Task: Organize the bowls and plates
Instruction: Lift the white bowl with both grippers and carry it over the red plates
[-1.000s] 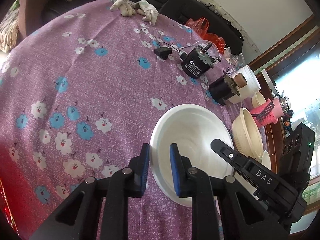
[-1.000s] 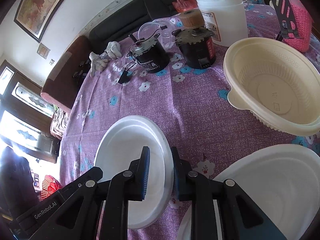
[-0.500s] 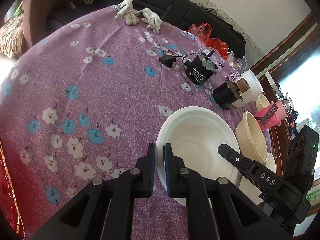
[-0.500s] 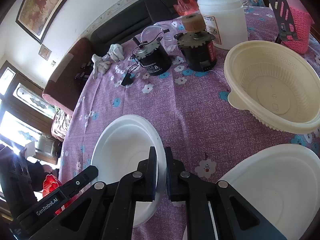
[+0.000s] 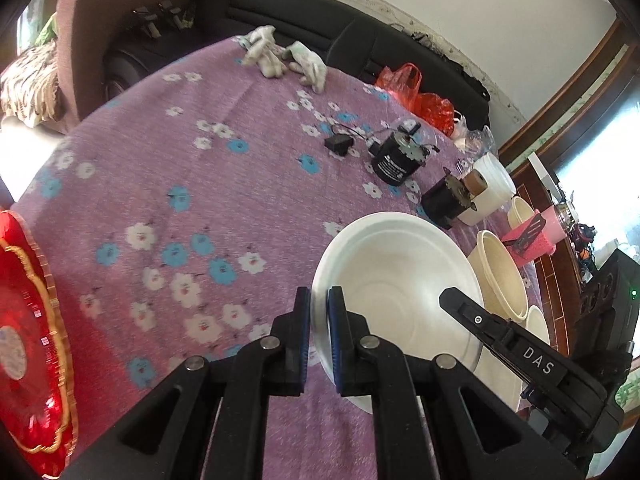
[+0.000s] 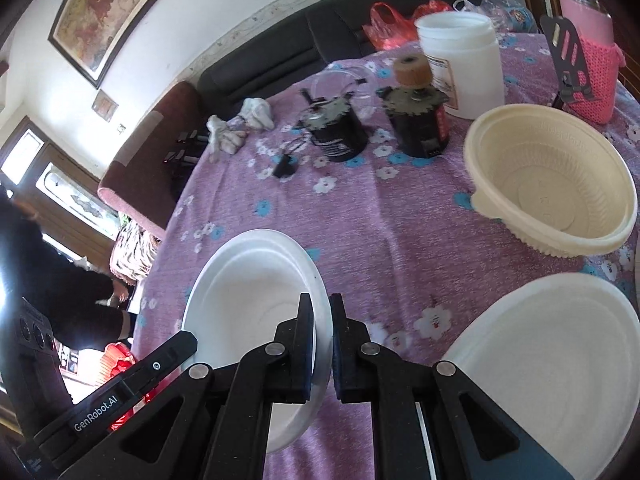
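White foam plate (image 5: 396,280) sits pinched at its rim between both your tools: the left tool (image 5: 319,332) is clamped on its left edge and the right tool (image 6: 321,336) on its right, each nearly closed around the thin rim. Beyond it on the purple flowered surface (image 5: 200,200) stand an empty cream bowl (image 6: 552,184) and another white plate (image 6: 552,364).

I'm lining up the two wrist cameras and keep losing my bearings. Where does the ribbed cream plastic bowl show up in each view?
Left wrist view: the ribbed cream plastic bowl sits at the right, just beyond the white foam plate that both grippers pinch.
Right wrist view: it lies at the upper right, open side facing the camera.
Shared landmark: the white plastic tub beside the black geared motor.
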Available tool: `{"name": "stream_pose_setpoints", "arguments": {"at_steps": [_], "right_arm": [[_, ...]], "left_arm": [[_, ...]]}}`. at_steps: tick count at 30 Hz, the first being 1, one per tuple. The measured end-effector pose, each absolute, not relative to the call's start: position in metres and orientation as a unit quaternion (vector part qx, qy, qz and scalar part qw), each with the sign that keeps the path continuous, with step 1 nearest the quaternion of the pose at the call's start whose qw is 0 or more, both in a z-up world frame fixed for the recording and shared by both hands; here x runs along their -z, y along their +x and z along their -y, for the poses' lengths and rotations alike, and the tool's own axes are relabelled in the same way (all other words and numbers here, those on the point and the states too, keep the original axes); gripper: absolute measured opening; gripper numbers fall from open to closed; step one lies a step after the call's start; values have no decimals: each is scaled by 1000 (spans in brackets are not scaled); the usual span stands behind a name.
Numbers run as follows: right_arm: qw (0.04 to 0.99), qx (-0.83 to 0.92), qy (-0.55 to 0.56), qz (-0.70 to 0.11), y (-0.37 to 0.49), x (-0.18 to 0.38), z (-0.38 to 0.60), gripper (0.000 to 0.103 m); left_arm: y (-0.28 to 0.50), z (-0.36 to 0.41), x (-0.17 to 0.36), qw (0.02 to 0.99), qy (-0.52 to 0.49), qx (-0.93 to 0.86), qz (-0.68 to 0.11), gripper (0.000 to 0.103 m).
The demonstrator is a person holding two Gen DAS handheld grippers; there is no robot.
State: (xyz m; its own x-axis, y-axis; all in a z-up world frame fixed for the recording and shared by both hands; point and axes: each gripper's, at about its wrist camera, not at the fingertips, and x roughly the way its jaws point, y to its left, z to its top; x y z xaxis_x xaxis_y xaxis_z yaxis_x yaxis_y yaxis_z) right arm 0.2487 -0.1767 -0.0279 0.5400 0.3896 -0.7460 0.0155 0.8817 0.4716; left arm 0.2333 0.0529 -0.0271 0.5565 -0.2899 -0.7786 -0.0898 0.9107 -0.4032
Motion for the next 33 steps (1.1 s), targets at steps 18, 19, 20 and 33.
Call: {"name": "stream_pose_setpoints", "arguments": {"at_steps": [18,19,20,33], "right_arm": [[859,-220,174,-428,181,-13,27,9],[858,-226,174,-427,178,-13,19,9],[856,-234,173,-428,174,-13,9,9],[833,-275,127,-463,157,16,-91,10]], "left_arm": [[130,-190,-24,883,-221,-40,-412,9],[124,-200,-26,884,-220,-50,-411,9],[120,-208,-27,884,-218,-58,-410,9],[91,-277,0,865,-205,-137,-438,11]]}}
